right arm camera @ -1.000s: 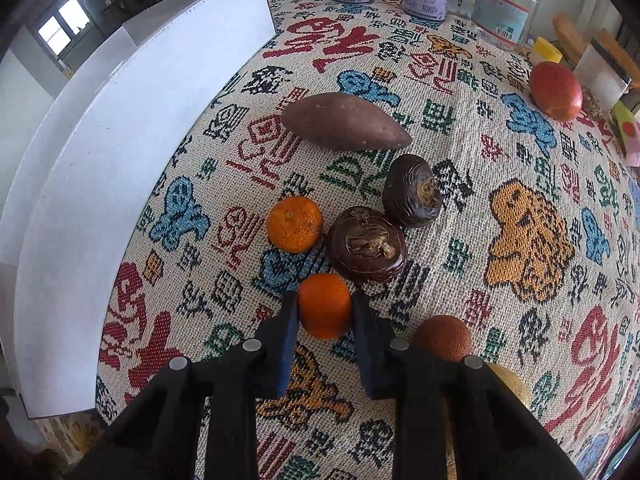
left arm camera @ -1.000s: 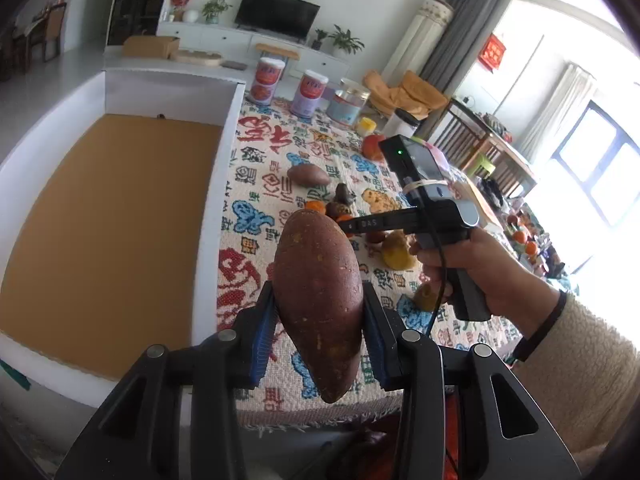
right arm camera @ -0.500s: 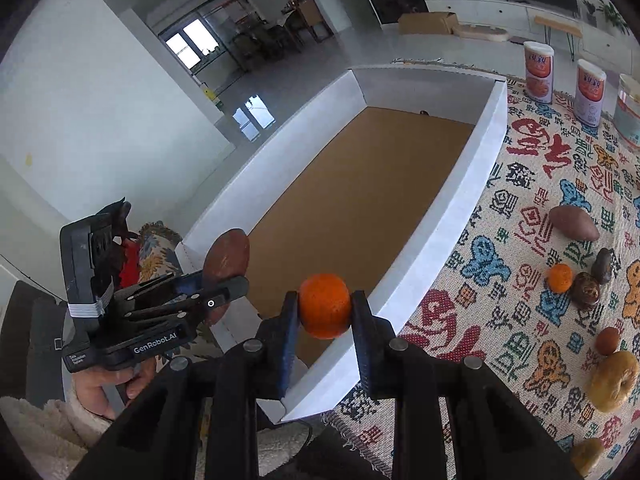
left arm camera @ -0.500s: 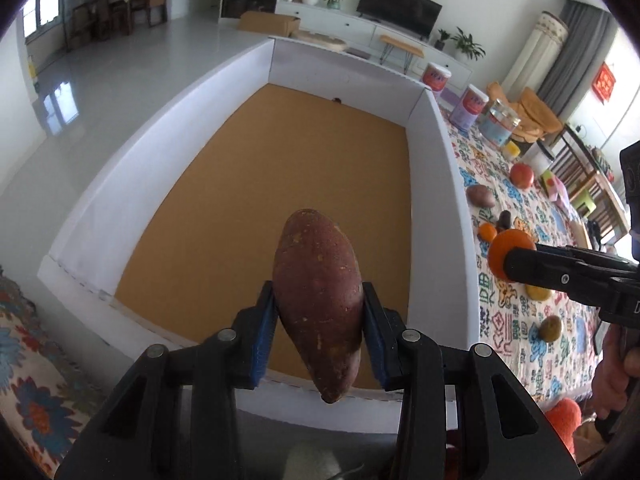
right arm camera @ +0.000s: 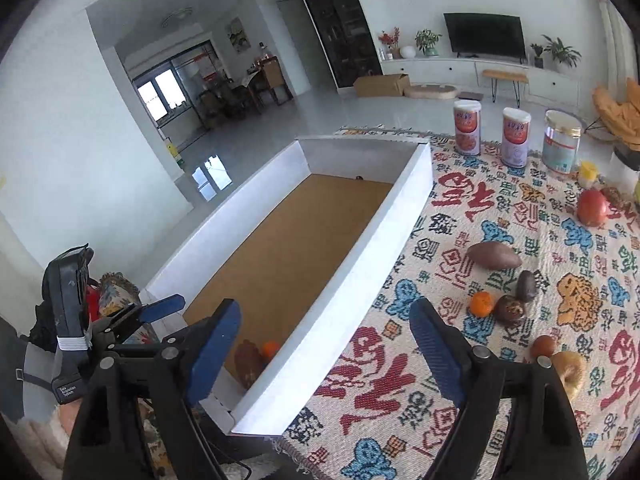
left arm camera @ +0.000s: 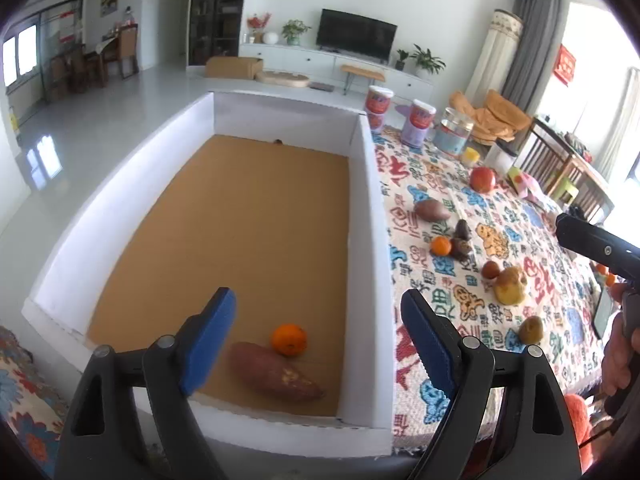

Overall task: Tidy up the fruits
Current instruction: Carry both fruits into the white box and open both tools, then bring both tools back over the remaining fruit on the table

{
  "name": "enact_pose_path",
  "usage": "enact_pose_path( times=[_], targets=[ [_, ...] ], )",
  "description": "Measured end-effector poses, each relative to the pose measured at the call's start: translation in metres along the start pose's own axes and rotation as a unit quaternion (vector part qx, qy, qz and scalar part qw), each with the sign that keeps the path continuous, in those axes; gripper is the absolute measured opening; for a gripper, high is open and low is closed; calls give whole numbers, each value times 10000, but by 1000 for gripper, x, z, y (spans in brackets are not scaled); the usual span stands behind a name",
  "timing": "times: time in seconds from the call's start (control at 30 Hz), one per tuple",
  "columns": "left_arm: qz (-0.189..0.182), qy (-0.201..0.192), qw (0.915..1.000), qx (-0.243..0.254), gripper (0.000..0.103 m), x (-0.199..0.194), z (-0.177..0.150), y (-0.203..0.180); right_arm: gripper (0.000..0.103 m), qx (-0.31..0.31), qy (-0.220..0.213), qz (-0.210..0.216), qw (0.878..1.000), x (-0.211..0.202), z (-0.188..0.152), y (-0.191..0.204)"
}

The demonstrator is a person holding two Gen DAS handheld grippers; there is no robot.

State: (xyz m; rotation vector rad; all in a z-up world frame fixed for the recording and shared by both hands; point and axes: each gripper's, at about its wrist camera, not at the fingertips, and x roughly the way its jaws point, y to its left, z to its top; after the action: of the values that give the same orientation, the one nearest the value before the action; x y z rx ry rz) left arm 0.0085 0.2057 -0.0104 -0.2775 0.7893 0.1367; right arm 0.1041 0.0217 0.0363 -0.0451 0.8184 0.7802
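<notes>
1. The left gripper (left arm camera: 316, 344) hangs over the near end of the white-walled box (left arm camera: 370, 216). Its blue-padded jaws have just been opening and now stand wide apart with nothing between them.
2. Below it, on the brown floor of the box, lies a sweet potato (left arm camera: 276, 372), and just beside its far end sits an orange (left arm camera: 289, 339) — the two nearly touch, close to the near right corner.
3. The right gripper (right arm camera: 324, 344) also has jaws that have just been opening; they are spread wide and hold nothing. It is above the box's near corner and the edge of the patterned tablecloth (right arm camera: 400, 400).
4. In the right wrist view the left gripper's body bears a white label reading "Data Acquisition System" (right arm camera: 69, 390).
5. Still on the cloth: a second sweet potato (right arm camera: 494, 255), a small orange (right arm camera: 482, 304) touching a dark brown round fruit (right arm camera: 510, 309), another dark fruit (right arm camera: 527, 286) just behind, a reddish-brown ball (right arm camera: 543, 346) and a pale yellow lumpy fruit (right arm camera: 570, 368) beside it, and a red apple (right arm camera: 593, 208) farther back.
6. At the far edge stand two tall canisters (right arm camera: 467, 128) with printed labels — the writing is too small to read — and a clear jar (right arm camera: 562, 146).
7. The cloth is woven with large red, blue and green characters; I cannot read them surely.
</notes>
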Motion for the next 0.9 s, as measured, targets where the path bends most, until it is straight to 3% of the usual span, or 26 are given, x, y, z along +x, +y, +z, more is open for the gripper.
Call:
enact_pose_path(
  times=[0.1,0.17,0.2,0.23,0.3,0.33,0.37,0.4,0.47,0.5,0.57,0.7,0.8,0.9],
  targets=[
    [-668,189,9969,383,87,11,-10,-52,94,-79,181,-1068,9941,-41,-20,-48],
    [-1022,384,9917,679,88,21,-19,-90,94,-208,679,-2048,9762,-67,-32,-85],
    [-1165,515,9886,797,88,26,-23,-109,94,-416,918,-2660,9587,-83,-38,-101],
    [-1312,661,9853,869,91,31,-29,-126,94,-728,1132,-3345,9327,-97,-44,-112],
    [-1627,984,9773,934,96,47,-43,-156,95,-1388,1459,-4684,8603,-118,-58,-135],
    [-1719,1125,9740,954,96,54,-52,-167,96,-1466,1486,-5055,8372,-128,-66,-149],
    [-1682,1235,9731,972,96,64,-58,-178,97,-1254,1379,-5154,8364,-141,-73,-163],
    [-1574,1265,9745,982,96,73,-64,-184,98,-806,1178,-4954,8568,-153,-81,-176],
    [-1279,1087,9808,991,96,86,-68,-188,98,335,518,-4045,9125,-168,-100,-198],
    [-1136,936,9843,973,96,92,-66,-187,98,888,55,-3639,9272,-173,-114,-206],
    [-871,512,9903,954,96,103,-58,-183,99,1628,-573,-3386,9249,-165,-134,-221],
    [-398,242,9949,899,96,137,-39,-171,99,2717,-1137,-3319,8962,-122,-151,-250],
    [-237,366,9960,778,96,162,-35,-162,99,2867,-795,-3482,8889,-89,-150,-277],
    [-79,456,9964,713,96,180,-38,-158,99,2383,-289,-3900,8890,-60,-152,-292]
  ],
)
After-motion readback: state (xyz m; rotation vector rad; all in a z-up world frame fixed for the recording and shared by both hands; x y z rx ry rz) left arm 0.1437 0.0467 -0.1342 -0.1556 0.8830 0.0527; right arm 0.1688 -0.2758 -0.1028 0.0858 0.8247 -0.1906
